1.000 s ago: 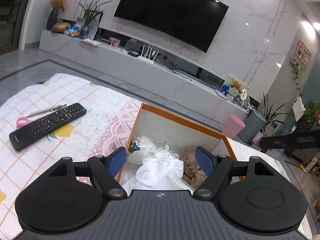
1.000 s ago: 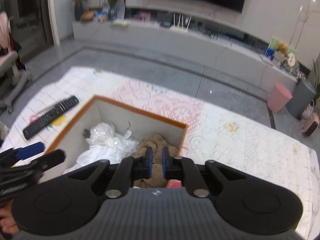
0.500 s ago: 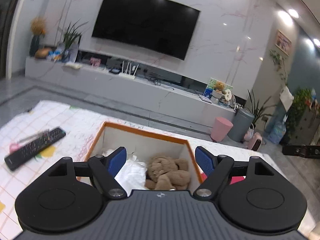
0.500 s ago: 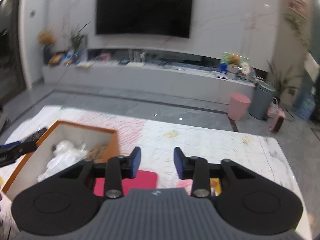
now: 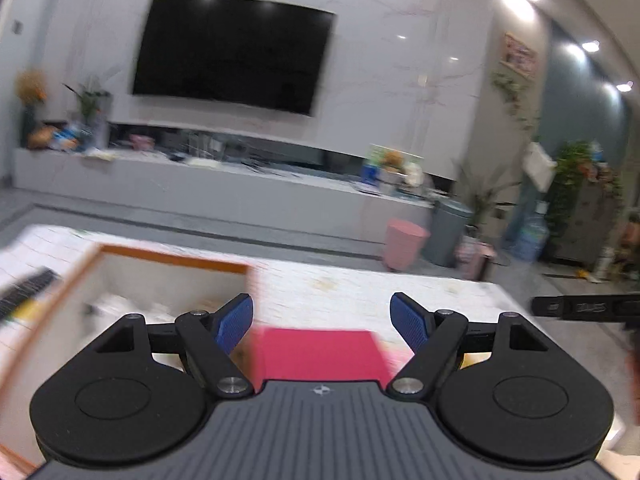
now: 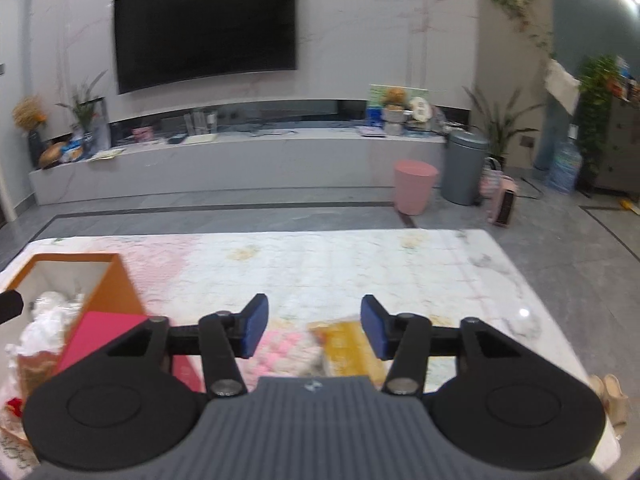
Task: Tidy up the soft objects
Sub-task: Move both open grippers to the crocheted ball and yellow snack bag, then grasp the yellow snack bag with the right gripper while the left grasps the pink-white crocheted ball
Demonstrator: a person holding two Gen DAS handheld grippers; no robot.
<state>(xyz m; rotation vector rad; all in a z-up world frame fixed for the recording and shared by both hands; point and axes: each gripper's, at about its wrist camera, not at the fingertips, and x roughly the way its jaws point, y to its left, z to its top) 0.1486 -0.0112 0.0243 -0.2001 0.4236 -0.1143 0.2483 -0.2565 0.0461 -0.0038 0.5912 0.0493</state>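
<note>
An orange-rimmed box (image 5: 172, 257) stands on the left of the table and holds white soft things (image 6: 48, 312) and a brown plush (image 6: 34, 364). A flat red item (image 5: 320, 354) lies just right of the box, below my left gripper (image 5: 322, 322), which is open wide and empty. My right gripper (image 6: 315, 330) hovers further right with its jaws opening and nothing gripped. Under it on the cloth lie a pink-and-white fluffy item (image 6: 288, 354) and a yellow item (image 6: 348, 348). The red item (image 6: 106, 336) leans by the box wall (image 6: 116, 292).
A black remote (image 5: 24, 292) lies left of the box. The table's right edge (image 6: 560, 320) drops to grey floor. Beyond the table stand a pink bin (image 6: 414, 192), a grey bin (image 6: 464, 172) and a long TV cabinet (image 6: 240, 164).
Both grippers swung right, away from above the box, to the items beside it. The right gripper's jaws went from shut to well apart. The left stayed wide open.
</note>
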